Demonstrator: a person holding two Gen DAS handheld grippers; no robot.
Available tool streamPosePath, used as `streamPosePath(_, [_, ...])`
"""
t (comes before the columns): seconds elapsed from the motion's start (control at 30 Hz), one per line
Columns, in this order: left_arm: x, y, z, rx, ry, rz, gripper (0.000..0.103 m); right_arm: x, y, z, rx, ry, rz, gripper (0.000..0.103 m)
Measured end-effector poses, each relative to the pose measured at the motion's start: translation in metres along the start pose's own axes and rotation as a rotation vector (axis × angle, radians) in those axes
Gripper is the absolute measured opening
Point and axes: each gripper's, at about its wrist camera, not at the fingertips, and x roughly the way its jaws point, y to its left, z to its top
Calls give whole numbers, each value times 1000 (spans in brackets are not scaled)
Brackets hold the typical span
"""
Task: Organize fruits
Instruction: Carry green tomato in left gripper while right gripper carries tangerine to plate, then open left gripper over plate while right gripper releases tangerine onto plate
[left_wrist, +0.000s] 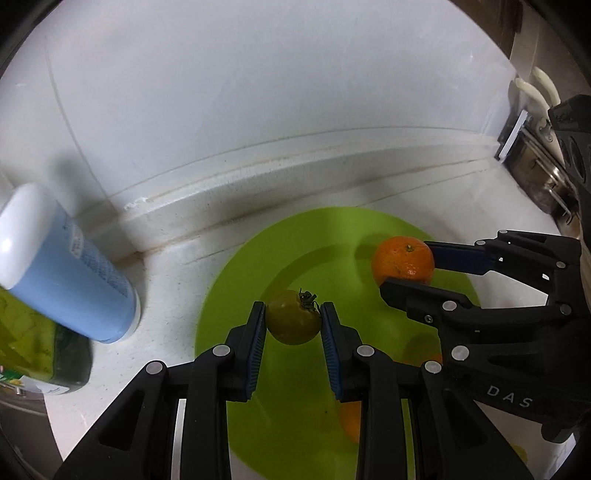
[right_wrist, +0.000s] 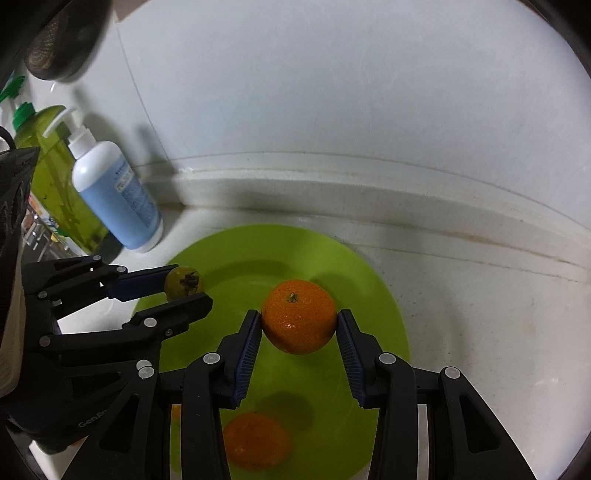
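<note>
— Both grippers are loaded. On the left gripper (left_wrist: 293, 319) the blue pads are clamped on a small green tomato (left_wrist: 293, 317), its dried stem pointing up, and the right gripper (right_wrist: 300, 325) is closed on a mandarin (right_wrist: 299, 315), one pad on each flank.

— Where are the fruits relative to the plate?

— Each hangs above the green plate (right_wrist: 354, 280), clear of its surface; the mandarin's shadow falls on the plate beneath it. Another orange fruit (right_wrist: 256, 439) already lies on the near part of the plate, partly hidden behind the right gripper's linkage.

— So which step is this?

— It looks like the placing step: both fruits carried over the plate, neither set down. One is already delivered, so the task seems partway through, though how many fruits remain elsewhere cannot be told.

— What does the next move call for?

— Probably lowering each fruit until it rests on the plate, then parting the pads. Round fruit may roll, so a gentle release near the dished centre would help, and the mandarin should come down away from the fruit already there. The grippers sit close side by side, so they need to keep from bumping.

— Anything around the plate?

— It rests on a white counter (right_wrist: 461, 314) by the wall. To the left stand a blue pump bottle (right_wrist: 118, 199) and, behind it, a green bottle (right_wrist: 55, 177), both apart from the plate.
</note>
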Motion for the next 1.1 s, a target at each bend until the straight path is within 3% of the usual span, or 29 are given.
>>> streamPosePath(0.63, [21, -1, 3, -18, 47, 5, 32, 21, -3, 0, 19, 28, 18, 43])
streamPosePath(1.1, [-41, -2, -5, -18, -55, 43, 49, -35, 2, -6, 30, -79, 1, 49])
